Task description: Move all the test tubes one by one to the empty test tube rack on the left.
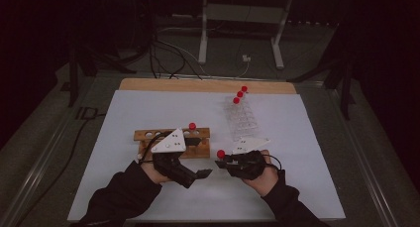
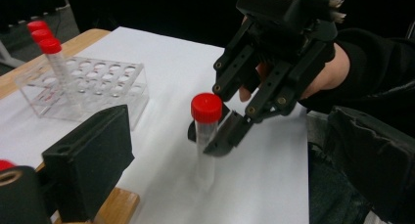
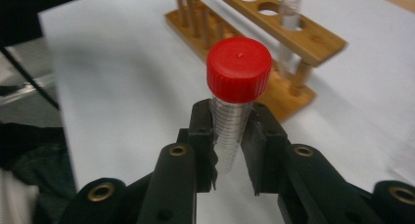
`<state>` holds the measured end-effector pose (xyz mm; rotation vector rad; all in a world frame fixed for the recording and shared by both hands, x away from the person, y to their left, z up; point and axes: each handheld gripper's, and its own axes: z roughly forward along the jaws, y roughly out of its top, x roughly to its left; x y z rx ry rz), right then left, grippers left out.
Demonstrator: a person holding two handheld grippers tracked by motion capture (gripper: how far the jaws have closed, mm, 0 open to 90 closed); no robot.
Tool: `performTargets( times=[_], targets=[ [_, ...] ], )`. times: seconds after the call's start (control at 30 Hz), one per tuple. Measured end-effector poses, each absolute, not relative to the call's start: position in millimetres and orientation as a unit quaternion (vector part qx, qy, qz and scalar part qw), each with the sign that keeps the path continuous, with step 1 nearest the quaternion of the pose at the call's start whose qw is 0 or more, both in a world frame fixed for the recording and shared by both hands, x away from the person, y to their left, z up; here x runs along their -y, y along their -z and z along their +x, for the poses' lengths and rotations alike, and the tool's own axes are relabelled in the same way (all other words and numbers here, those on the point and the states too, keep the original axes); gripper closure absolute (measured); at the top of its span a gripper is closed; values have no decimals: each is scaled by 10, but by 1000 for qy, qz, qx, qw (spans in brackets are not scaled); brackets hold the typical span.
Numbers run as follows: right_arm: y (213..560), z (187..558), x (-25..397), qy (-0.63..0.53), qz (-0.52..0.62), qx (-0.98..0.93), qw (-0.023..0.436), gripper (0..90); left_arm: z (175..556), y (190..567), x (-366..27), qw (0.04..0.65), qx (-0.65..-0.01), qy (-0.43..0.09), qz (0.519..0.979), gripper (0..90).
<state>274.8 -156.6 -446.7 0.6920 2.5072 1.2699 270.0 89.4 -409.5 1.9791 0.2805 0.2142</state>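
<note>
while the red-capped tube stands upright above the white mat, the right gripper pinches its clear body just under the cap. the left gripper hovers near, jaws spread, just in front of the wooden rack; the clear rack sits farther back.

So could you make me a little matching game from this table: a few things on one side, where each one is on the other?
Things:
1. red-capped clear tube with printed scale lines
2. wooden tube rack
3. clear plastic tube rack
4. left gripper

Places or states:
A. holds three red-capped tubes at its far end
B. open, gripping nothing
C. upright between the jaws of the right gripper
D. holds one red-capped tube

Pairs: 1-C, 2-D, 3-A, 4-B
</note>
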Motion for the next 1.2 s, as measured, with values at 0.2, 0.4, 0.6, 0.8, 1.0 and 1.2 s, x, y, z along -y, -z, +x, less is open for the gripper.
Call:
performTargets(
  times=[0.2, 0.4, 0.6, 0.8, 1.0, 1.2],
  targets=[
    [4450, 2678, 1508, -437, 224, -862, 123, 747, 2730, 4113, -827, 542, -114, -87, 828, 126],
    [4470, 2639, 1466, -438, 217, -865, 114, 747, 2747, 4171, -752, 540, -112, -88, 829, 205],
    [4476, 2628, 1463, -439, 215, -865, 111, 747, 2741, 4238, -691, 529, -107, -100, 836, 370],
    [4466, 2610, 1460, -440, 212, -865, 111, 747, 2745, 4275, -659, 514, -100, -111, 845, 519],
    [4474, 2614, 1456, -440, 212, -866, 111, 746, 2743, 4301, -649, 511, -98, -111, 847, 639],
    [4481, 2621, 1461, -438, 214, -866, 111, 746, 2749, 4295, -641, 508, -91, -111, 849, 714]
  ],
)
